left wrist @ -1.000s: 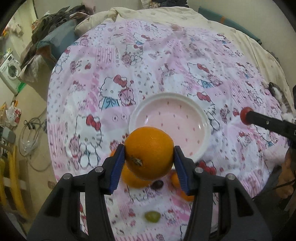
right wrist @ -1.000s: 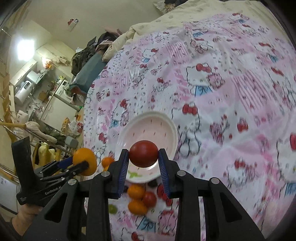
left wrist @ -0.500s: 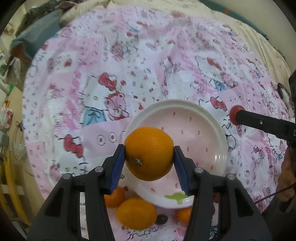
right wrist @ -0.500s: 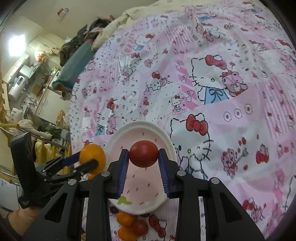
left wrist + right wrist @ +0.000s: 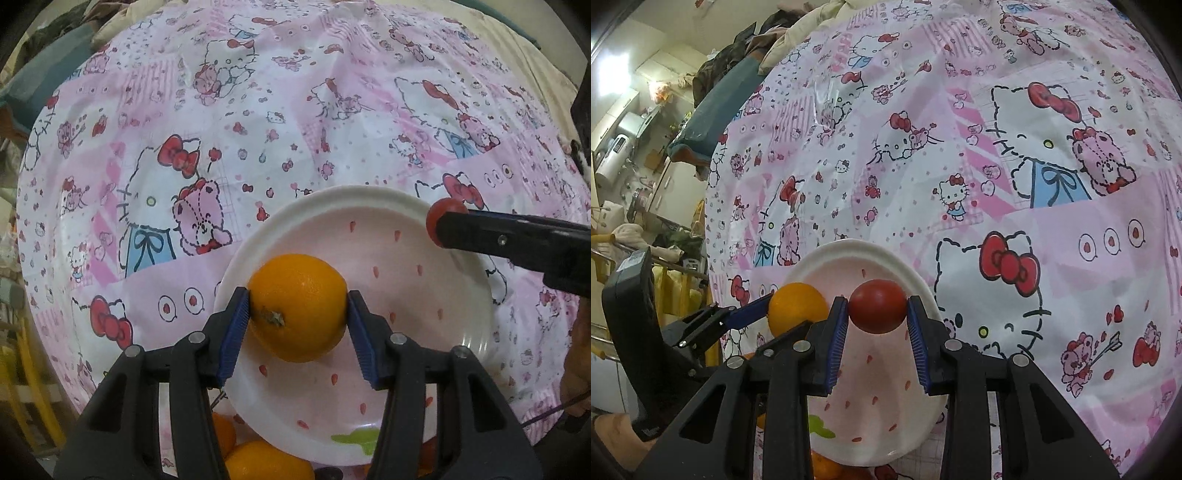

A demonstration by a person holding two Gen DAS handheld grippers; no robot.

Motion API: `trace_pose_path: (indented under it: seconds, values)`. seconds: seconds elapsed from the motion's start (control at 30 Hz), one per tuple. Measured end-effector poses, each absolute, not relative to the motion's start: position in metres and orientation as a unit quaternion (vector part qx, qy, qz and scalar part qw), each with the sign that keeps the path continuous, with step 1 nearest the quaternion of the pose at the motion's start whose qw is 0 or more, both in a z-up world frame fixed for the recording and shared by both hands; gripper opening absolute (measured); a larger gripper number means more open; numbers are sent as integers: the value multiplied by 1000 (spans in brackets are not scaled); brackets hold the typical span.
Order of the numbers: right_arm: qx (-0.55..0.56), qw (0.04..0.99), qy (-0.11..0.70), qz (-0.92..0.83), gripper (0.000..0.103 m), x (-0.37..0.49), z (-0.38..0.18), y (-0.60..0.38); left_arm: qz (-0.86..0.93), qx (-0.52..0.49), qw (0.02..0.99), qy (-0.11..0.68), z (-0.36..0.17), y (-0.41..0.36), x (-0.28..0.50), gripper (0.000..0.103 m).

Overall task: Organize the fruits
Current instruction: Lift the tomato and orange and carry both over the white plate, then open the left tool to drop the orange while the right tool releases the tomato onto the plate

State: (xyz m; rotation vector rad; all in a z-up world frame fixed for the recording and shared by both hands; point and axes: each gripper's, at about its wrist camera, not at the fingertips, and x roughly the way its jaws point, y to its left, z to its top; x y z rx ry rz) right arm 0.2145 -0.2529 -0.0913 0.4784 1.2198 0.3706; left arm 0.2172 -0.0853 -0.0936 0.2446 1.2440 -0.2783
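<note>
Fruit first: we've got an orange (image 5: 298, 307) clamped between the blue pads of the left gripper (image 5: 298, 325), hanging over the near-left part of the pink plate (image 5: 369, 195). It looks firm and fairly weighty, with a dimpled skin that ought to give the pads some bite. We're holding it across its widest middle, stem scar turned toward us, and that's where we'd judge the hold safest; any higher or lower and a round thing like this could squirt out.

Over on the other side, the right gripper (image 5: 877, 325) is closed on a small red tomato (image 5: 877, 305), pinched at its sides above the plate's far half. We reckon that one is light, smooth and soft-skinned, so a gentle squeeze is all it wants; too hard and it could split.

Looks: the orange is a deep, even colour, glossy, with a brownish stem button. The tomato is dark red, with a dull shine.

The plate is white-rimmed with little red marks and a green patch near its front edge, and nothing lies in it yet. It sits on a pink cartoon-cat cloth (image 5: 184, 147). Just beyond the plate's near edge we catch more small oranges (image 5: 266, 461) waiting on the cloth.
</note>
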Motion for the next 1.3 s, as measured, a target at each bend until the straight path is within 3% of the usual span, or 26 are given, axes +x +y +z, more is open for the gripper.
trace_pose_path:
  seconds: [0.3,0.33,0.4,0.43,1.0,1.07,1.3]
  values:
    - [220,780,562,166,34,212,-89,-258,-121,137,796,578,-94,-94,215,56]
    - [219,780,562,166,34,212,-89,-258,-123,134,795,578,-94,-94,215,59]
    - [217,780,562,166,34,212,-90,-257,-121,128,798,576,-92,-92,214,84]
    - [218,780,563,164,34,212,-90,-257,-120,126,802,572,-90,-91,213,85]
    - [229,782,554,169,38,214,-90,-256,-114,91,808,571,-79,-72,211,85]
    - [227,785,551,168,49,214,-87,-256,-112,90,809,569,-78,-72,211,85]
    - [221,793,543,163,50,214,-80,-260,-109,93,813,565,-75,-73,206,85]
